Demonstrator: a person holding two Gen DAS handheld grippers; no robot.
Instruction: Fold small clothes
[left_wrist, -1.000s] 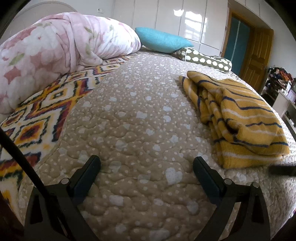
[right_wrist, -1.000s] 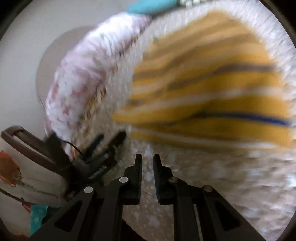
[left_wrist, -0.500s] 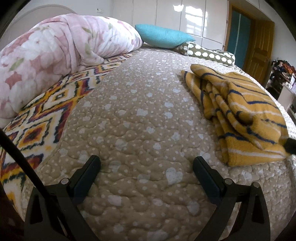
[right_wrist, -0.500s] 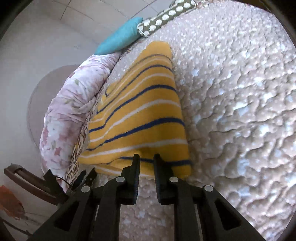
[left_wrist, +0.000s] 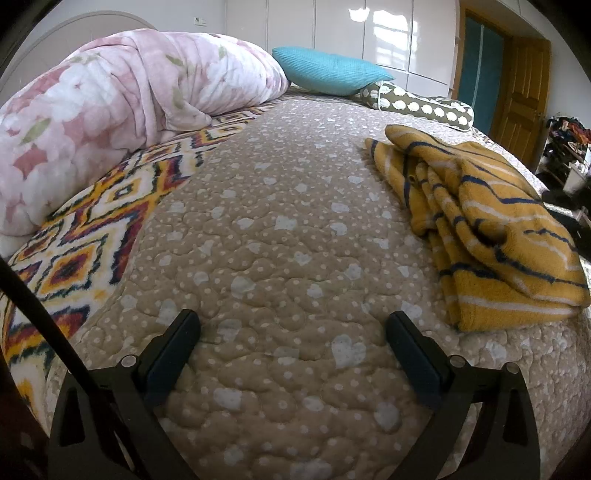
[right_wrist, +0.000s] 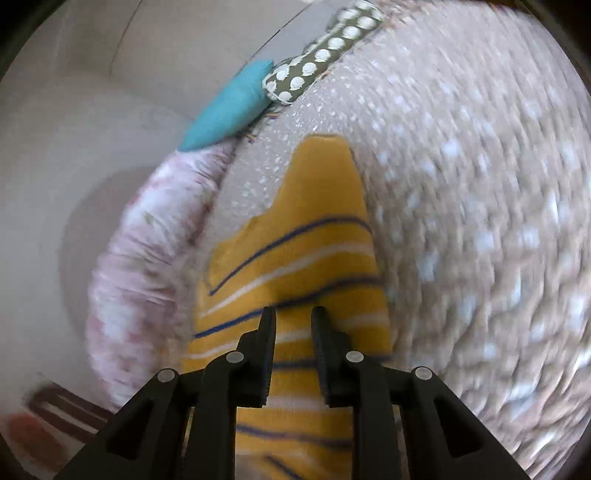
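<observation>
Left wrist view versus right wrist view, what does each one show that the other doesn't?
Only the left wrist view shows the wide-open left gripper, the zigzag blanket and the wooden door. Only the right wrist view shows the right gripper, jaws slightly apart over the cloth. Both show the yellow striped garment, teal pillow, dotted pillow, floral duvet and quilted bed cover.

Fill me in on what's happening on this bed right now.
A person holding a claw in each hand is folding a small mustard-yellow knitted garment with navy and white stripes on a beige quilted bedspread with white hearts. The right claw hangs low over the garment, its jaws just opening a little, gripping nothing. The left claw hovers wide open above bare quilt beside it.
</observation>
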